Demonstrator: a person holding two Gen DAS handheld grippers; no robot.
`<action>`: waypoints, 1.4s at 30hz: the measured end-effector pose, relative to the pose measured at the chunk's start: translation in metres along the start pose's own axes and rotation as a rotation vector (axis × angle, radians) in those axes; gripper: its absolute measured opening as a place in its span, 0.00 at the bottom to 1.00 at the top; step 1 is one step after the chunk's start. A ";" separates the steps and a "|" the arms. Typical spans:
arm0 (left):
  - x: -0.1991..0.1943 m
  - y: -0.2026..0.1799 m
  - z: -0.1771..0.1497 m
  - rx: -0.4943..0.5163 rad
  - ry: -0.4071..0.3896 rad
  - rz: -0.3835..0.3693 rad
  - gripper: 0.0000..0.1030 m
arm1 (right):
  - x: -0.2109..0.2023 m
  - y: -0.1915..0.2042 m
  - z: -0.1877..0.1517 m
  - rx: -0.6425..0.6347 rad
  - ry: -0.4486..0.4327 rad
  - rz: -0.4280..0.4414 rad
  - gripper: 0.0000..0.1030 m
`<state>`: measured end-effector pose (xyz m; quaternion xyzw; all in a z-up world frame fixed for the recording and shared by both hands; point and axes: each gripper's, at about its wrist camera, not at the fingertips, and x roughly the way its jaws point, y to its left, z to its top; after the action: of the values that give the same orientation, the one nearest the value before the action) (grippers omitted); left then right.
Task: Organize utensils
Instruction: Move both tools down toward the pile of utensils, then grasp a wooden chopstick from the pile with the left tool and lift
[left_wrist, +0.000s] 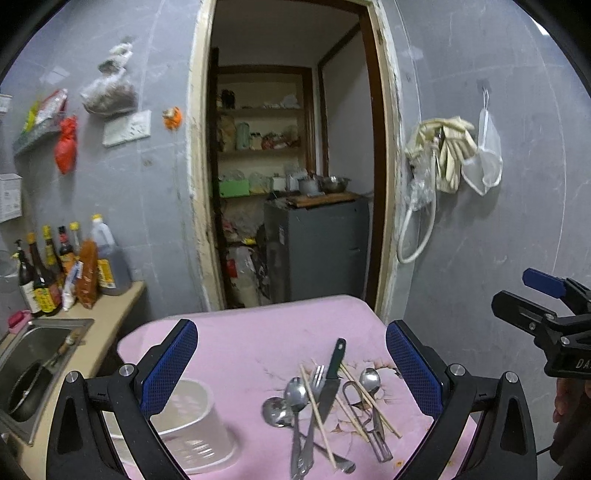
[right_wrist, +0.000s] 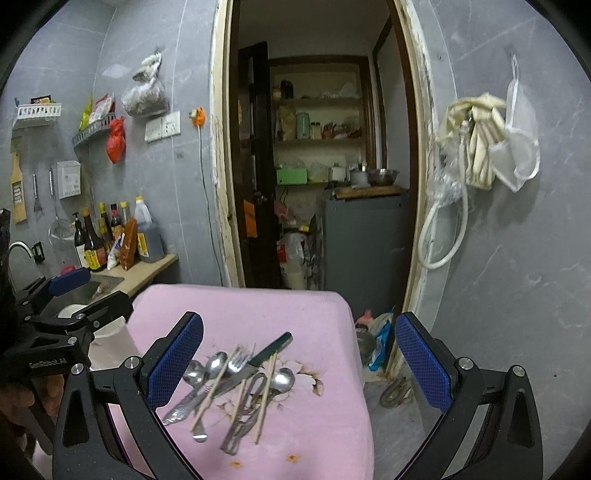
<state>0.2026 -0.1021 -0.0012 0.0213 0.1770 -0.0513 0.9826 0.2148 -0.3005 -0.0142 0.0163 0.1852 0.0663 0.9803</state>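
While both grippers hang above the pink-covered table (left_wrist: 236, 332) with nothing in them, the task looks to be at its very start: no utensil has been lifted yet. The left gripper (left_wrist: 291, 369) has its jaws spread wide, and so does the right gripper (right_wrist: 299, 362); neither touches anything.

From the left wrist view, the utensils lie in a loose, overlapping heap at about five o'clock from the table's middle. A green-handled knife (left_wrist: 332, 376) points toward twelve o'clock, a fork (left_wrist: 314, 384) lies just beside it at nine o'clock, and several spoons (left_wrist: 295, 395) crowd against the fork. Pale chopsticks (left_wrist: 317, 410) cross over the heap, and a wire-handled tool (left_wrist: 364, 413), whose kind I cannot tell, sits at three o'clock of the knife. A white slotted holder (left_wrist: 192, 417) stands near the heap at nine o'clock, partly hidden behind the left finger.

My judgement is that the next move calls for choosing one piece on top, probably a chopstick or the knife, coming down with the jaws astride it, and closing without dragging its neighbours.
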 end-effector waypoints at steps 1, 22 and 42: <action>0.011 -0.004 -0.002 0.000 0.014 -0.006 1.00 | 0.009 -0.004 -0.002 0.001 0.015 0.005 0.99; 0.162 -0.009 -0.069 -0.096 0.374 0.023 0.66 | 0.177 -0.019 -0.077 0.081 0.376 0.183 0.41; 0.228 0.004 -0.085 -0.218 0.522 -0.077 0.26 | 0.229 -0.010 -0.120 0.134 0.524 0.283 0.22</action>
<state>0.3860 -0.1147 -0.1610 -0.0787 0.4291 -0.0621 0.8977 0.3837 -0.2778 -0.2091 0.0887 0.4316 0.1919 0.8769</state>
